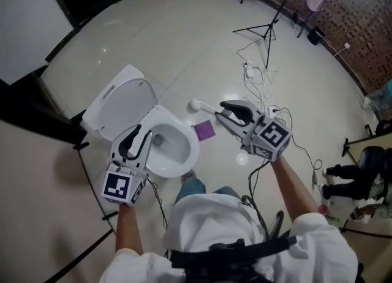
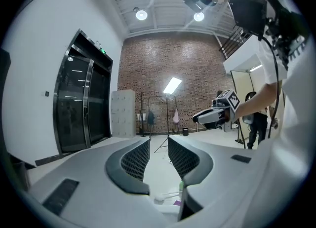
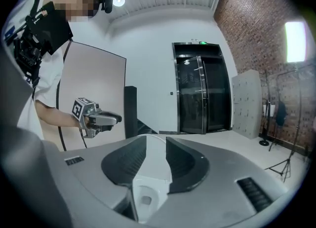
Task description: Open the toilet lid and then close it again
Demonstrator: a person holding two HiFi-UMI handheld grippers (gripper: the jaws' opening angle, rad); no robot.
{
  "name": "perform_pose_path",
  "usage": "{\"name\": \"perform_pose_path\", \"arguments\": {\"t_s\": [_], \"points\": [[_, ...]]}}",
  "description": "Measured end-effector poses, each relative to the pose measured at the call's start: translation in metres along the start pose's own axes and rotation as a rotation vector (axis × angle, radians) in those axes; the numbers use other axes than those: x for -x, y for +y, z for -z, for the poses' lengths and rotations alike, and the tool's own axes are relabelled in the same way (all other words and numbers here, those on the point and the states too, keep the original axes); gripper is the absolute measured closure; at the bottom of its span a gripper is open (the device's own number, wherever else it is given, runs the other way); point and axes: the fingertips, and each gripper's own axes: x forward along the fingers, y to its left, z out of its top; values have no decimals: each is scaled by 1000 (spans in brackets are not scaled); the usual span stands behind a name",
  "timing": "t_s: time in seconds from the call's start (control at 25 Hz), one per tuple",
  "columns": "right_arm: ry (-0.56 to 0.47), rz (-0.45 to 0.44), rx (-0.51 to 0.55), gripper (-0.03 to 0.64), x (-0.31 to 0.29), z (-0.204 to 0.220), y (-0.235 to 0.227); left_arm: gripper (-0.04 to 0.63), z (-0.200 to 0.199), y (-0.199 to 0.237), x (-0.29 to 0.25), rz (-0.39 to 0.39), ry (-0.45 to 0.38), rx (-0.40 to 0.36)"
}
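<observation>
1. Fingers (image 2: 136,160) of L gripper (image 1: 137,135) and R gripper (image 1: 228,110) are parted, nothing betw. them.
2. Toilet lid (image 1: 122,101) is up, behind bowl (image 1: 174,147); grippers flank it, prob. about to close it.
3. R gripper view shows inside of bowl; L gripper view shows only floor and brick wall (image 2: 168,69).
</observation>
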Motion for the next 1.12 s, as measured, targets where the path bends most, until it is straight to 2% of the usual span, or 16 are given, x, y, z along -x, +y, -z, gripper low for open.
{"name": "perform_pose_path", "arguments": {"t_s": [0.08,0.32,0.48,0.6,0.84,0.96,1.12], "points": [[16,-43,20,472,-19,-7,-16,486,-6,13,-9,-33,-23,-1],[39,-221,93,469,-82,-23,-34,486,-12,33,-13,-158,-53,-10],[35,-406,156,469,-117,-24,-36,486,-9,30,-12,-307,-43,12],[24,-547,207,469,-127,-22,-46,486,-11,17,-23,-440,-27,39],[48,-780,242,469,-117,2,-81,486,-3,-26,-53,-720,-16,177],[78,-854,262,469,-112,12,-95,486,-4,-46,-65,-811,-22,201],[125,-919,281,469,-103,29,-104,486,-10,-75,-72,-889,-28,226]]}}
